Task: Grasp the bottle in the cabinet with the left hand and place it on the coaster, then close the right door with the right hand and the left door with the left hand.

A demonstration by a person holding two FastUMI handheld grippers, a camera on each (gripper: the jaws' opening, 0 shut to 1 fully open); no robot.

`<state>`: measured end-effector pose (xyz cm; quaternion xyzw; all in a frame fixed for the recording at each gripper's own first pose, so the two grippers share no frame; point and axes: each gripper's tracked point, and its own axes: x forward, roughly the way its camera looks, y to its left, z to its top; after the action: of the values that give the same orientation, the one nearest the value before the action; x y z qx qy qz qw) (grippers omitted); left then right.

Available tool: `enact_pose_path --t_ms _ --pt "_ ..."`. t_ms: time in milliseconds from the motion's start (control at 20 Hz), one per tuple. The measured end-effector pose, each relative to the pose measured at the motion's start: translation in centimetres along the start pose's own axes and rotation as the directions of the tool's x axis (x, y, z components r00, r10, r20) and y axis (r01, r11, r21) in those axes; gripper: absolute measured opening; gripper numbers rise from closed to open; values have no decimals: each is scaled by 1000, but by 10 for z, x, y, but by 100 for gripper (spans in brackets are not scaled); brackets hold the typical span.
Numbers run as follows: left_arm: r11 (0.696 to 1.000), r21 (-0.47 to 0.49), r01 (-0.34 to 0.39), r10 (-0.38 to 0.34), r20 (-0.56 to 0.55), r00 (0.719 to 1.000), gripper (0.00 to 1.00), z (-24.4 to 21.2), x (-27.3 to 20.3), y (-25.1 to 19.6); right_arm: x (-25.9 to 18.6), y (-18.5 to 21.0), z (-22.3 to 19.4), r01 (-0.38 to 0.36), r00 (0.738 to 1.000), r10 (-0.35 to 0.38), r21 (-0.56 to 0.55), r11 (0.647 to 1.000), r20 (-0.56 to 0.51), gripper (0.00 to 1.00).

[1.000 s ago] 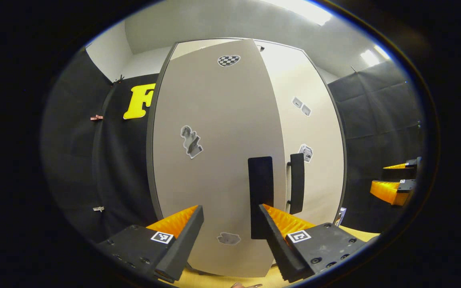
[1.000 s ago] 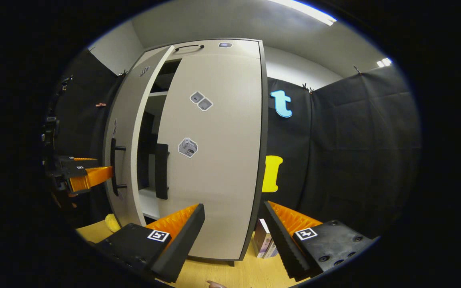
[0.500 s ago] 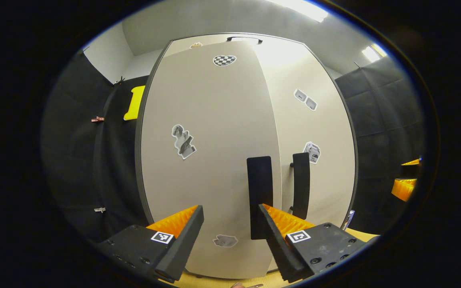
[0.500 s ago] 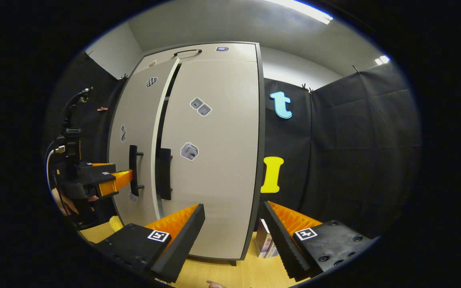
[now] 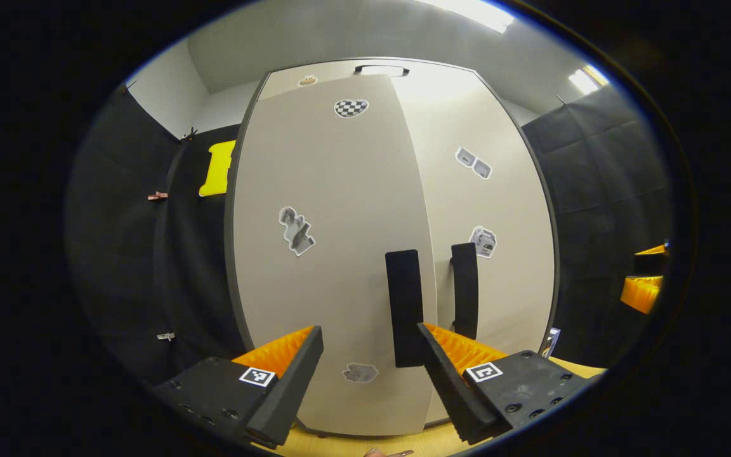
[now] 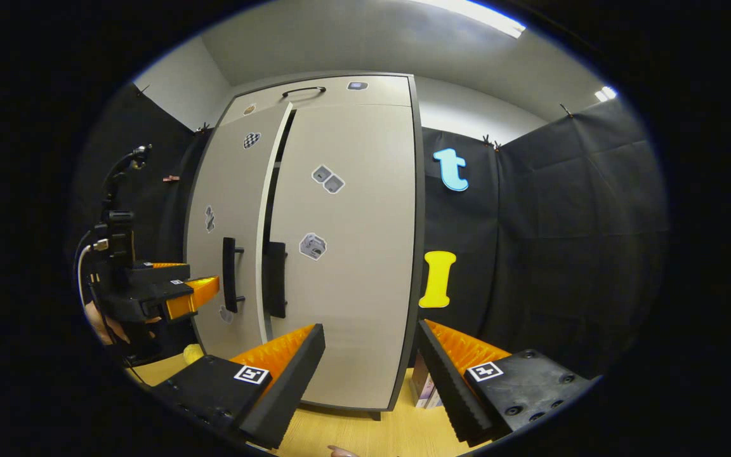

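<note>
A tall pale cabinet (image 5: 397, 190) with a dark edge trim is seen ahead of both pairs of fingers, standing on a light wooden tabletop (image 6: 353, 435). Its left door (image 5: 334, 254) carries a checkered sticker near the top and a dark vertical handle (image 5: 405, 308); its right door (image 6: 346, 254) bears small grey stickers and a matching handle (image 6: 275, 279). In the right gripper view, a narrow dark gap is visible between the two doors, so the left door is not fully shut against the frame.

The left gripper (image 5: 368, 374) is held with its fingers spread wide and nothing is gripped between them; the left door's lower panel lies just beyond the fingertips, and the handle stands just above the right-hand finger. Contact with the door cannot be determined.

The right gripper (image 6: 370, 374) is likewise spread wide and empty, with the right door's lower corner seen between its fingers. A small box (image 6: 424, 387) is set beside the cabinet's base, behind the right-hand finger.
</note>
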<state>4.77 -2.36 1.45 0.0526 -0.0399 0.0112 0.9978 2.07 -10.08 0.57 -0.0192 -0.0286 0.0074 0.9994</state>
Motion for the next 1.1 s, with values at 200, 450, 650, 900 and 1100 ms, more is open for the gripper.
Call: enact_pose_path --t_ms 200,450,650,900,1100 --pt "1000 -23 -4 5 31 1000 93 18 -34 10 1 20 3 -41 999 41 2 999 1 97" --pt "999 -47 -7 9 50 999 93 31 -66 19 -1 42 5 -77 997 77 1 997 2 97" --pt "999 -48 -14 16 54 998 94 33 -76 25 -2 55 10 -94 995 94 9 996 12 97" --pt "997 -71 -16 19 43 999 94 28 -78 32 -5 63 11 -99 995 99 -4 995 8 97" --pt "997 -77 0 4 50 999 94 28 -77 31 -5 63 12 -91 996 91 -6 996 6 97"
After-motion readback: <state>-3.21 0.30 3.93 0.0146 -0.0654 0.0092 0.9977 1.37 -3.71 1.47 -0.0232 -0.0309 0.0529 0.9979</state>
